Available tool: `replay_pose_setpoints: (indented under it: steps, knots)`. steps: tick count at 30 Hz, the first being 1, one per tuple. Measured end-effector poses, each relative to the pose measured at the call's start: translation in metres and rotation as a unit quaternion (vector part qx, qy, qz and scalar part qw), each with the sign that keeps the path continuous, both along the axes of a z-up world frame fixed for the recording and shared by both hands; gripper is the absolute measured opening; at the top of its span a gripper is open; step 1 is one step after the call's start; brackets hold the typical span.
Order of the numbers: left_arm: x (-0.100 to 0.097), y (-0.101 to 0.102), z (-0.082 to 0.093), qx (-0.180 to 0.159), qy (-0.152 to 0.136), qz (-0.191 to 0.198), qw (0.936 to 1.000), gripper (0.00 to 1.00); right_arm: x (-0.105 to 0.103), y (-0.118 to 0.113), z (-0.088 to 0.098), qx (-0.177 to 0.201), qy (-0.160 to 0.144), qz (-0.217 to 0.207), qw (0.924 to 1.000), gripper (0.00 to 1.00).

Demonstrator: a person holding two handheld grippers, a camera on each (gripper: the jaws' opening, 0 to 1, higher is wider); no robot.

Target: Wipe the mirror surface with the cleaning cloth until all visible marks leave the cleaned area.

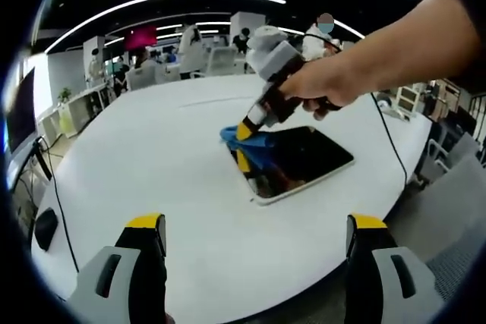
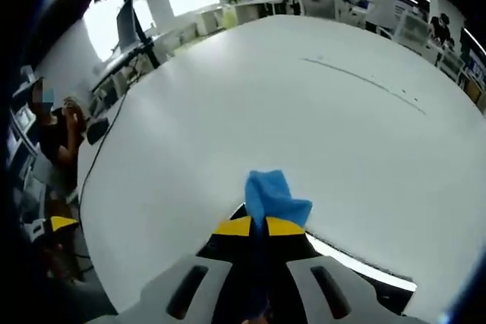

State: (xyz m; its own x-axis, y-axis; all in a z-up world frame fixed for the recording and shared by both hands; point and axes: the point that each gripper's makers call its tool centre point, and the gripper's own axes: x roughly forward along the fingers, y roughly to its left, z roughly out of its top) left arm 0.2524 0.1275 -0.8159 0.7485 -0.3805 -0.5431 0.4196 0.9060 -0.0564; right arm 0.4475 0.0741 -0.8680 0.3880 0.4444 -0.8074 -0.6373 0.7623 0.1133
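In the left gripper view, the left gripper (image 1: 258, 237) hangs over the white table (image 1: 152, 157) with its two yellow-tipped jaws spread wide at about 7 and 5 o'clock, released, nothing between them. The mirror (image 1: 304, 158) lies flat on the table near the centre of that view, a dark rounded rectangle with a pale rim, reflecting the ceiling. At its 9 o'clock end sits the blue cleaning cloth (image 1: 249, 140), pressed against the glass by the right gripper (image 1: 244, 142), which reaches in from 1 o'clock in a person's hand (image 1: 326, 85). A black cable (image 1: 391, 142) trails from that gripper across the table toward 4 o'clock.

In the right gripper view, the right gripper (image 2: 257, 226) has its jaws clenched together on the cleaning cloth (image 2: 273, 196), which bunches out just past the yellow tips. The mirror (image 2: 357, 267) shows as a dark strip with a bright edge at about 5 o'clock, under the jaws. The table (image 2: 266, 104) spreads away toward 12 o'clock. A seated person (image 2: 57, 142) is at 9 o'clock beside a monitor (image 2: 125, 24).

No writing or brand can be read on any of these things.
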Motion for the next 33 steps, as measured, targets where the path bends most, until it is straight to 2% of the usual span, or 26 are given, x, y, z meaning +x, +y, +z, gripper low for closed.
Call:
replay_pose_setpoints:
  steps: [2, 10, 13, 15, 20, 25, 29, 33]
  knots:
    - [-0.001, 0.000, -0.001, 0.003, 0.002, -0.002, 1.0000, 0.99, -0.005, 0.006, 0.001, 0.002, -0.002, 0.002, 1.0000, 0.00]
    - [-0.001, 0.002, 0.000, 0.003, 0.002, 0.003, 1.0000, 0.99, -0.007, 0.005, 0.002, -0.031, -0.020, 0.023, 0.9990, 0.00]
    - [0.000, 0.001, 0.000, 0.004, 0.003, -0.001, 1.0000, 0.99, -0.010, 0.003, 0.002, -0.028, -0.013, 0.017, 0.9994, 0.00]
    - [-0.001, 0.000, 0.000, 0.005, 0.003, -0.003, 1.0000, 0.99, -0.018, 0.003, 0.006, -0.026, -0.006, 0.016, 0.9995, 0.00]
    - [-0.001, -0.001, 0.000, 0.004, 0.004, -0.006, 1.0000, 0.99, -0.028, 0.005, 0.004, -0.023, 0.000, 0.029, 0.9993, 0.00]
    - [-0.001, -0.001, 0.000, 0.001, 0.005, -0.006, 1.0000, 0.99, -0.042, 0.008, 0.001, -0.010, 0.013, 0.029, 0.9994, 0.00]
    - [0.000, -0.002, 0.001, -0.003, 0.004, -0.004, 1.0000, 0.99, -0.045, 0.010, -0.006, 0.003, 0.023, 0.025, 0.9994, 0.00]
    - [0.000, -0.003, 0.001, -0.005, 0.006, -0.006, 1.0000, 0.99, -0.056, 0.010, -0.004, 0.010, 0.030, 0.020, 0.9993, 0.00]
